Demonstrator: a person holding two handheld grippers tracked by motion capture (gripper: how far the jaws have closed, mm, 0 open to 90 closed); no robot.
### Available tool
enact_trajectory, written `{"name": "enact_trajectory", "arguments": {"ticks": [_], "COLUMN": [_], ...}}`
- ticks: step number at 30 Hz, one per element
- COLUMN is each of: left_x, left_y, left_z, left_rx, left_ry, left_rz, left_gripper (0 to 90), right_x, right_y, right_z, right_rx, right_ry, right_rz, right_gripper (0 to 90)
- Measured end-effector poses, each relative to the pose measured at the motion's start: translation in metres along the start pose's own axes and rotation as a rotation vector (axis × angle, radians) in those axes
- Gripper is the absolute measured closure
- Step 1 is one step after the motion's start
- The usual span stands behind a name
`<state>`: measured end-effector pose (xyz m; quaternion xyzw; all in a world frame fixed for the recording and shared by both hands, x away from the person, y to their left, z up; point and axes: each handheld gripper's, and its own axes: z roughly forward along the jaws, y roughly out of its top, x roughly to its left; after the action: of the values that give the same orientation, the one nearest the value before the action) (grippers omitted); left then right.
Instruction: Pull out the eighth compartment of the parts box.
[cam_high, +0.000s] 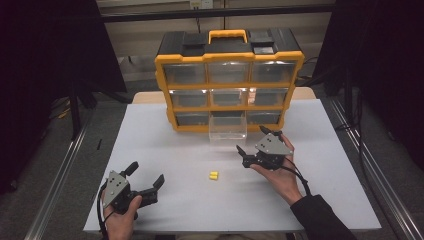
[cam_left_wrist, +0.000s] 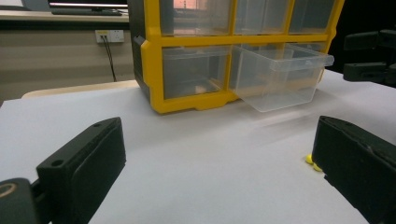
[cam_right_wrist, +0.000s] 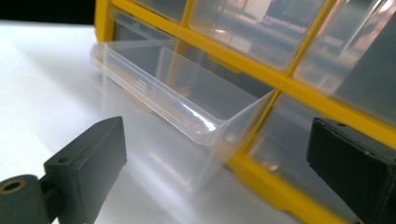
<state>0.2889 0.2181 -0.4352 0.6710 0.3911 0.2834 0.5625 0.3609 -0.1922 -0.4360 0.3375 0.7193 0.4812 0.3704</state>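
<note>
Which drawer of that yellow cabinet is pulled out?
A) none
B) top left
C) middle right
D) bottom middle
D: the clear drawer in the middle of the bottom row sticks out of the cabinet over the table, while the others sit flush.

You see the small yellow piece (cam_left_wrist: 312, 162) half covered by your left claw's (cam_left_wrist: 219, 172) right-hand jaw in the left gripper view, so its shape there is unclear. Left of the pulled-out clear drawer (cam_left_wrist: 280, 77), something pale in the neighbouring drawer (cam_left_wrist: 194, 72) is too blurred to identify. In the right gripper view, the organizer (cam_right_wrist: 299, 88) behind that clear drawer runs off the frame's top and right edges.
</note>
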Motion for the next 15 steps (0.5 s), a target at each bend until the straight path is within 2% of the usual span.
{"name": "enact_trajectory", "arguments": {"ticks": [2, 3, 6, 8, 15], "left_x": [0.000, 0.000, 0.000, 0.000, 0.001], "left_y": [0.000, 0.000, 0.000, 0.000, 0.000], "left_z": [0.000, 0.000, 0.000, 0.000, -0.001], "left_rx": [0.002, 0.003, 0.000, -0.002, -0.008], "left_ry": [0.006, 0.011, 0.018, 0.027, 0.030], "left_rz": [-0.001, 0.000, -0.001, 0.007, -0.004], "left_gripper": [3.0, 3.0, 3.0, 3.1, 3.1], "right_x": [-0.003, -0.005, -0.010, -0.012, -0.017], "right_y": [-0.001, -0.001, -0.002, -0.001, -0.007], "right_z": [-0.001, -0.002, -0.005, -0.008, -0.021], "right_rx": [0.002, -0.003, -0.011, -0.014, -0.039], "right_ry": [0.026, 0.043, 0.061, 0.068, 0.043], "right_rz": [0.057, 0.112, 0.174, 0.200, 0.213], "right_gripper": [2.6, 2.4, 1.8, 2.2, 2.4]}}
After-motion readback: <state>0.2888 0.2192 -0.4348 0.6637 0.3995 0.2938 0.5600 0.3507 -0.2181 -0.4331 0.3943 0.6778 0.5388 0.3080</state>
